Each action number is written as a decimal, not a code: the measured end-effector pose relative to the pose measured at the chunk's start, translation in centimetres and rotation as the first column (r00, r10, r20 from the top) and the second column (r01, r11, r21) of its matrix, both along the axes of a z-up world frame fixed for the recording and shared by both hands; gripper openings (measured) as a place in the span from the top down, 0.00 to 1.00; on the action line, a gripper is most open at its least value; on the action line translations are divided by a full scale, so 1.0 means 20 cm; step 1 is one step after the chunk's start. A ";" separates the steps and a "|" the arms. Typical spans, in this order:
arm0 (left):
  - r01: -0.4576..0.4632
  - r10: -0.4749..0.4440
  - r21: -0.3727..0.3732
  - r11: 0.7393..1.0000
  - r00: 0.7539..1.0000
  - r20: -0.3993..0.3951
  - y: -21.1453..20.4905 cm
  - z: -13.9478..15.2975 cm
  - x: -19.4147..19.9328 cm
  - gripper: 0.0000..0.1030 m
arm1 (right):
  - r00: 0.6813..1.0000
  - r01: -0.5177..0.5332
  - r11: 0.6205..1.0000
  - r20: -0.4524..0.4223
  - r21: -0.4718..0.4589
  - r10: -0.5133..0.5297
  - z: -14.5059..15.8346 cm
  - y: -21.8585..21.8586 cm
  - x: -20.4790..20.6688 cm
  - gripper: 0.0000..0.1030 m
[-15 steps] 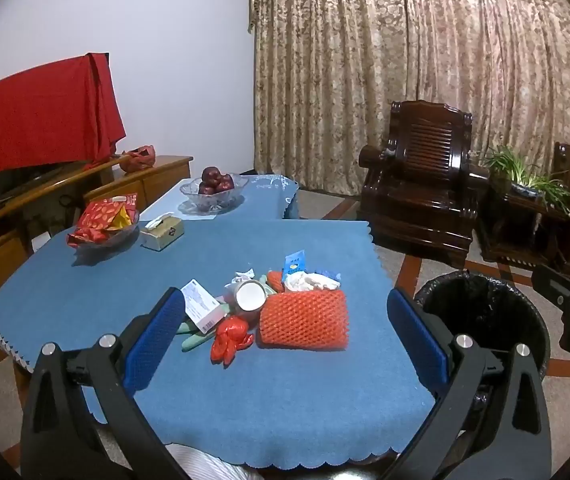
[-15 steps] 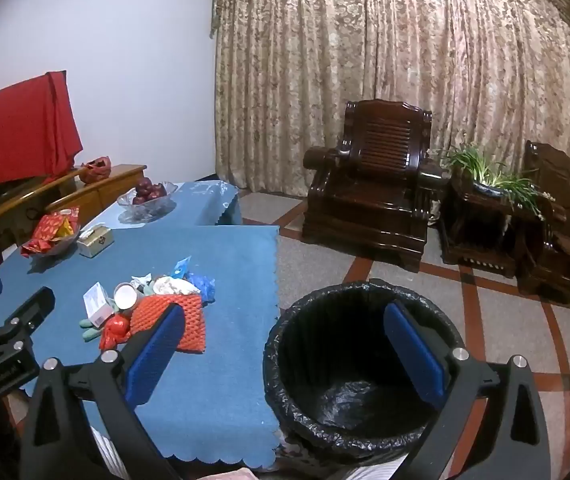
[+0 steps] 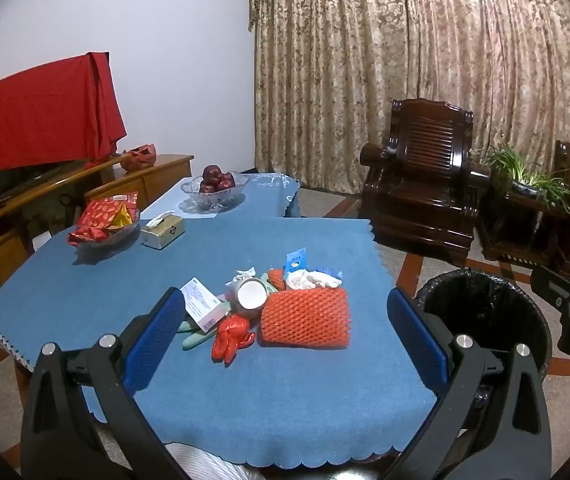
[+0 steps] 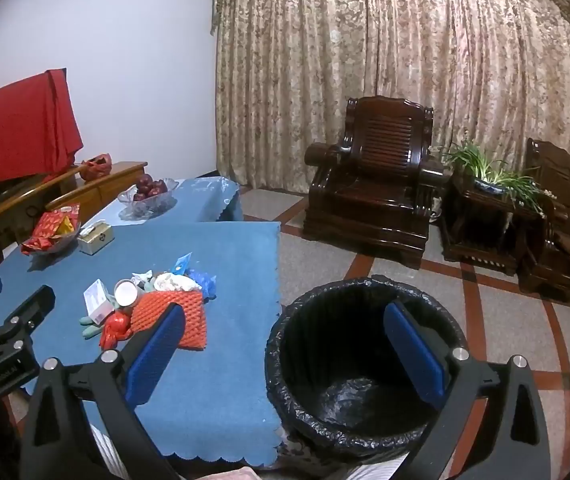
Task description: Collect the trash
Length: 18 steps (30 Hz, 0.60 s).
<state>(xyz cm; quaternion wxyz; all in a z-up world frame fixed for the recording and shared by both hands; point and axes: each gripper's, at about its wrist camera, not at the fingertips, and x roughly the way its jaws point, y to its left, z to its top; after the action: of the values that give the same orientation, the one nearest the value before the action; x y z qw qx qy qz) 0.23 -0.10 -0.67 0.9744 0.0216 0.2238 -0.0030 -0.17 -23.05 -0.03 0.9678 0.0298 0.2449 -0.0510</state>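
both my grippers, left (image 3: 285, 332) and right (image 4: 283, 344), gape empty; grabbing the net (image 3: 305, 318) may scatter the cup (image 3: 251, 294), probably light, off the pile.

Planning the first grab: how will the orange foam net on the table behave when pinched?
The orange foam net looks like soft open mesh, so probably very light and squashy. It lies flat, so unlikely to roll; it may flop or fold when lifted by one edge.

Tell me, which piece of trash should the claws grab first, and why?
Probably the left claw should reach forward and down to the orange foam net. Both claws are open and empty, the net lies nearest on the blue table, on the side of the pile facing the black bin, which stands beside the table under the right claw.
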 end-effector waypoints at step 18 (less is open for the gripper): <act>0.002 -0.002 0.002 1.000 1.000 -0.004 0.00 0.02 0.00 0.05 | 1.000 0.000 1.000 -0.005 0.000 0.000 -0.02 0.02 0.02 0.06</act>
<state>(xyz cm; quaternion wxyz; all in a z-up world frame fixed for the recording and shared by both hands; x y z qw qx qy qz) 0.18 -0.05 -0.33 0.9739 0.0226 0.2257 -0.0037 0.13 -22.68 -0.50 0.9671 0.0296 0.2474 -0.0514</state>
